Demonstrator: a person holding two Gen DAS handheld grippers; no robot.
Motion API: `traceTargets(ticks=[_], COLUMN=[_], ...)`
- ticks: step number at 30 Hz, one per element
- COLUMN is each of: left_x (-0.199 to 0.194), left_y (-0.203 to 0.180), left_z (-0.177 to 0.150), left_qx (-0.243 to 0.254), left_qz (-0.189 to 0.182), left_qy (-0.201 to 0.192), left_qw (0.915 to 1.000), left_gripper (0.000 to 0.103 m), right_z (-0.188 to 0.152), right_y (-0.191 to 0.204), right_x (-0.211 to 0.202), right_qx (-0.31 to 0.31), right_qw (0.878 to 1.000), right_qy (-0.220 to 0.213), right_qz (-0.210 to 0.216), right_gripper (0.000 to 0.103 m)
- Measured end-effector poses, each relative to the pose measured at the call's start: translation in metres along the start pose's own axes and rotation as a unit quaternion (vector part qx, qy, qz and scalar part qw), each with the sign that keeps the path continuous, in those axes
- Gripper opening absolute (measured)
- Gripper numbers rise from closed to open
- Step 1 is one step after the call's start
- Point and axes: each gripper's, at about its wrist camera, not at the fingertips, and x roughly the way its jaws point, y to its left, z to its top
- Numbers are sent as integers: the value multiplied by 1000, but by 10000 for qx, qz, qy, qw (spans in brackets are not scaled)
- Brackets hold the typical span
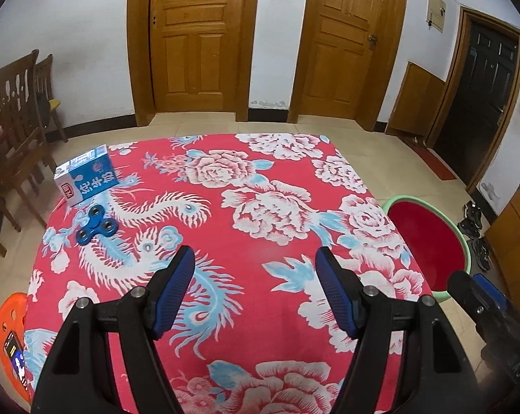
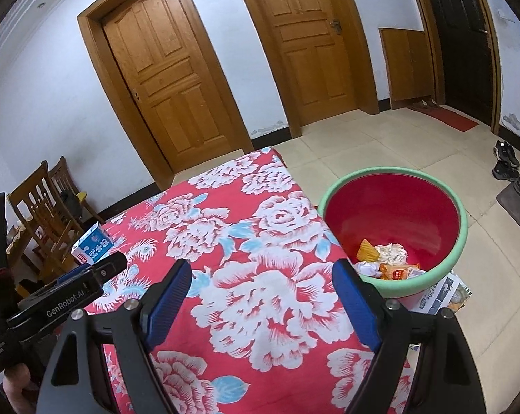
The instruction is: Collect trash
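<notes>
Tabletop (image 1: 225, 207) fills the left wrist view, covered by a red floral cloth. Left tool (image 1: 255, 258) hovers above the tabletop's near part, jaws wide apart, nothing between them, blue ribbed pads (image 1: 175, 289) facing inward. Blue-white milk carton (image 1: 86, 176) lies on its side at the tabletop's far left corner. Blue fidget spinner (image 1: 97, 223) lies just beside the carton, on the near side, flat on the cloth; whether the two touch is unclear. Green-rimmed red basin (image 1: 429, 241) stands off the tabletop's right edge, lower down; its contents are hidden here. Right tool (image 1: 480, 296) pokes in at the tabletop's near right corner, only partly seen. Orange stool (image 1: 8, 321) with a phone on it sits by the tabletop's near left corner.

Right wrist view: right tool (image 2: 261, 276) hangs over the tabletop's (image 2: 225, 207) right half, jaws wide apart, empty. Basin (image 2: 394, 214) stands right of the tabletop, resting on printed paper (image 2: 442, 293). Trash (image 2: 387, 258) sits in the basin bottom: crumpled white paper, orange and yellow wrappers. Milk carton (image 2: 92, 245) lies at the tabletop's far left edge. Left tool (image 2: 87, 276) enters left of the tabletop, side-on, its jaw gap hidden in this view; a hand (image 2: 15, 383) holds its grip.
</notes>
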Motion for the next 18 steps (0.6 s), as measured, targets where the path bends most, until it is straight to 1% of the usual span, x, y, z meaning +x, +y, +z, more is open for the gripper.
traceTargets(ticks=[18], left_x=[-9], left_y=[11], left_z=[-2], left_qx=[-153], left_qz=[106], left_qy=[-76], left_qw=[9998], left_gripper=[72], right_z=[-3], right_y=[8], right_x=[-3], right_qx=[-75], right_qw=[10000], right_qy=[-6], right_qz=[45], right_gripper=[85])
